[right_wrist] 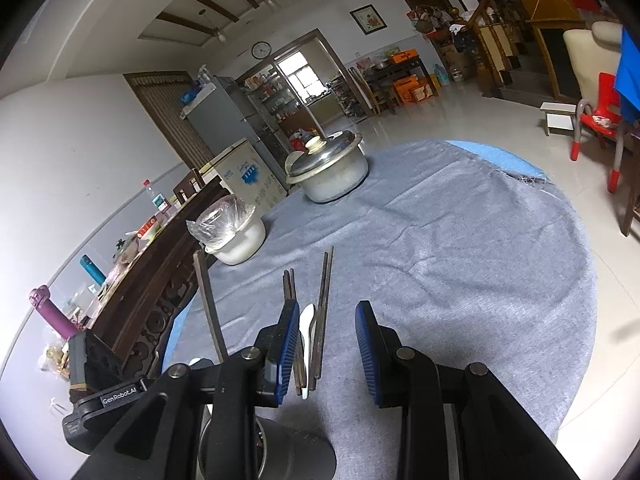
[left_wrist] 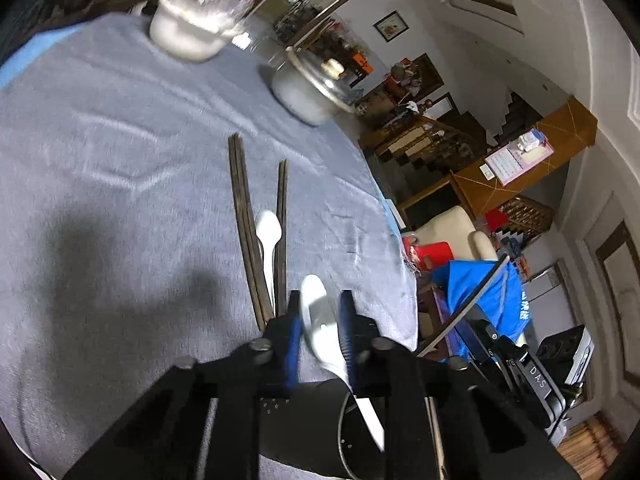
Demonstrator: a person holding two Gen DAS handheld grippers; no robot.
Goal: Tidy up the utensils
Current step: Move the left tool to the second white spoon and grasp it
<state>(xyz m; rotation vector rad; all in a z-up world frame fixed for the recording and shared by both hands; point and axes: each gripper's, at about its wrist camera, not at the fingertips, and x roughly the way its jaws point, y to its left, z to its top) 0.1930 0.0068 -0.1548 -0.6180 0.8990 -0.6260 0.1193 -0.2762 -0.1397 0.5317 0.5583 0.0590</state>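
Observation:
My left gripper (left_wrist: 320, 304) is shut on a white spoon (left_wrist: 316, 320), whose bowl points forward and whose handle runs back past the pads. It hangs above a dark grey utensil holder (left_wrist: 312, 420) at the near edge of the table. On the grey cloth (left_wrist: 120, 160) ahead lie two pairs of dark chopsticks (left_wrist: 244, 220) with a second white spoon (left_wrist: 268, 228) between them. My right gripper (right_wrist: 326, 348) stands open above the same chopsticks (right_wrist: 322, 312) and spoon (right_wrist: 307, 320), holding nothing. The holder (right_wrist: 296, 456) is just below it, with a dark stick (right_wrist: 208, 308) rising at its left.
A white bowl covered in plastic film (right_wrist: 232, 236) and a lidded metal pot (right_wrist: 328, 172) stand at the far side of the round table. A dark wooden sideboard (right_wrist: 160, 280) runs along the left. A red chair (right_wrist: 600, 120) stands off the right edge.

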